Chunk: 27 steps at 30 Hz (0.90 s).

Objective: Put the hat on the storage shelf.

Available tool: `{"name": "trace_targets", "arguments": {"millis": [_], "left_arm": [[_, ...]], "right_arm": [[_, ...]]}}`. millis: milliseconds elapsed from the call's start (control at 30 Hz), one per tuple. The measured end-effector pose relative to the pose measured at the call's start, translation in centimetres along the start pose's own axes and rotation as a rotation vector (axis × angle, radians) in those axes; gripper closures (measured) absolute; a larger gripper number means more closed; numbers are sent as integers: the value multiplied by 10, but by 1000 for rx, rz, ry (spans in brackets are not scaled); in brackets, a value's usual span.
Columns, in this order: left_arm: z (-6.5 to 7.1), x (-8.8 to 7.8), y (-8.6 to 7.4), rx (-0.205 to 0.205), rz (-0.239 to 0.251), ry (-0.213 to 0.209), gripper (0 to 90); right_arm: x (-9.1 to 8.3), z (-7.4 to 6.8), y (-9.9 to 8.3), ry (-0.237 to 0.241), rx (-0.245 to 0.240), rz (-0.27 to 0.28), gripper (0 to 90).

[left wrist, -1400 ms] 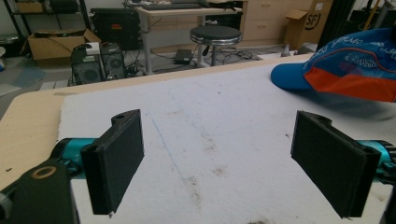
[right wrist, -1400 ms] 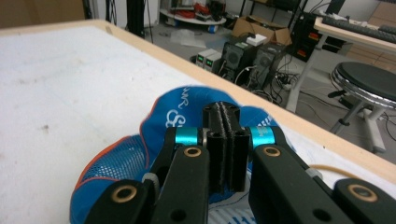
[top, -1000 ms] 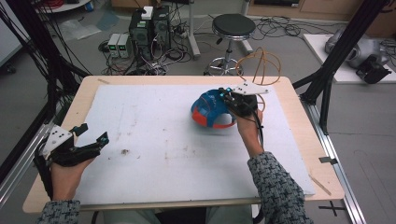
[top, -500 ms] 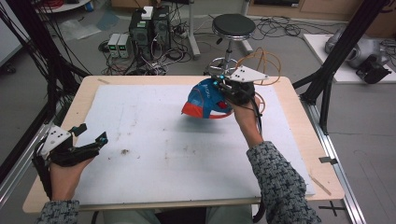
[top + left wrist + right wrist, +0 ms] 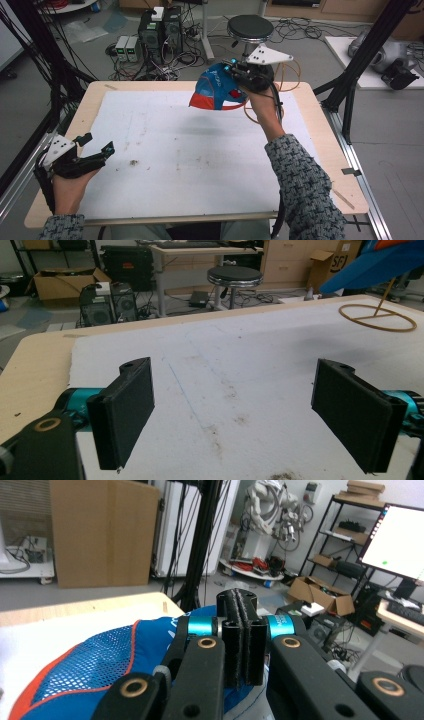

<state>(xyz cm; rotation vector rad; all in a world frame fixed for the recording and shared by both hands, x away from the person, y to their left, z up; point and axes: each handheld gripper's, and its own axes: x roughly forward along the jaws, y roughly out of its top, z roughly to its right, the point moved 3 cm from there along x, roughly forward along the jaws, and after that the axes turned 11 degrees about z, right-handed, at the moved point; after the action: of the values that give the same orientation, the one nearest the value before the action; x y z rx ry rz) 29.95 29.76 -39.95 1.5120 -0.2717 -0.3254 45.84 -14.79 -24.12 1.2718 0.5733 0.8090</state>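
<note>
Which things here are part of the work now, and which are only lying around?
In use:
- blue and orange cap, lifted off the table
- right gripper, jaws shut on the cap
- wire stand, likely for the cap

Lying about:
- left gripper, open, idle
- stool
- computer towers

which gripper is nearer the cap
Right. The right gripper is shut on the cap, holding it up over the table's far side. The left gripper sits open near the table's near left corner, far from it.
</note>
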Motion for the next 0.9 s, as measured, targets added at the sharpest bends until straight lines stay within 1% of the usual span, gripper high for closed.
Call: {"name": "trace_targets", "arguments": {"millis": [33,100,133,167,200,233,267,300,333,367,433,467,500,533,567,633,667,700,733,867,900], "left_arm": [[0,0,0,-1,-1,1,175],[0,0,0,-1,1,0,175],[-1,0,0,-1,2,1,176],[-1,0,0,-1,2,1,175],[-1,0,0,-2,2,2,176],[-1,0,0,-1,2,4,176],[-1,0,0,-1,2,4,176],[-2,0,-1,-1,1,6,176],[-2,-1,-1,-1,0,6,176],[-3,-1,-1,-1,0,8,176],[-3,-1,-1,-1,-1,9,176],[-3,-1,-1,0,-2,9,176],[-3,-1,-1,-1,-2,9,176],[-3,-1,-1,-1,-2,9,176],[-3,-1,-2,-1,-4,11,176],[-5,-1,-3,-2,-7,15,176],[-5,-1,-3,-2,-7,15,176],[-5,-1,-3,-7,-5,17,176],[-5,-1,-3,-7,-6,18,175],[-7,-2,-3,-2,-9,22,176],[-7,-2,-3,-4,-7,23,176]], "right_arm": [[1,4,8,6,-9,13,897],[2,5,11,10,-12,20,897],[3,10,21,15,-35,30,897],[3,10,21,15,-35,30,897],[4,15,28,20,-34,42,897],[4,18,32,18,-36,37,897],[4,18,32,18,-36,37,897],[5,20,35,13,-56,41,897],[5,23,39,11,-57,43,897],[5,30,47,9,-60,49,897],[5,32,49,6,-68,53,897],[6,38,56,4,-72,55,897],[6,41,59,0,-79,54,897],[6,41,59,0,-79,54,897],[6,47,64,-7,-89,59,897],[5,53,69,-13,-96,57,897],[5,53,69,-13,-96,57,897],[5,59,74,-23,-98,67,897],[4,61,77,-23,-99,72,897],[2,72,87,-38,-119,71,897],[2,76,90,-49,-125,75,897]]}}
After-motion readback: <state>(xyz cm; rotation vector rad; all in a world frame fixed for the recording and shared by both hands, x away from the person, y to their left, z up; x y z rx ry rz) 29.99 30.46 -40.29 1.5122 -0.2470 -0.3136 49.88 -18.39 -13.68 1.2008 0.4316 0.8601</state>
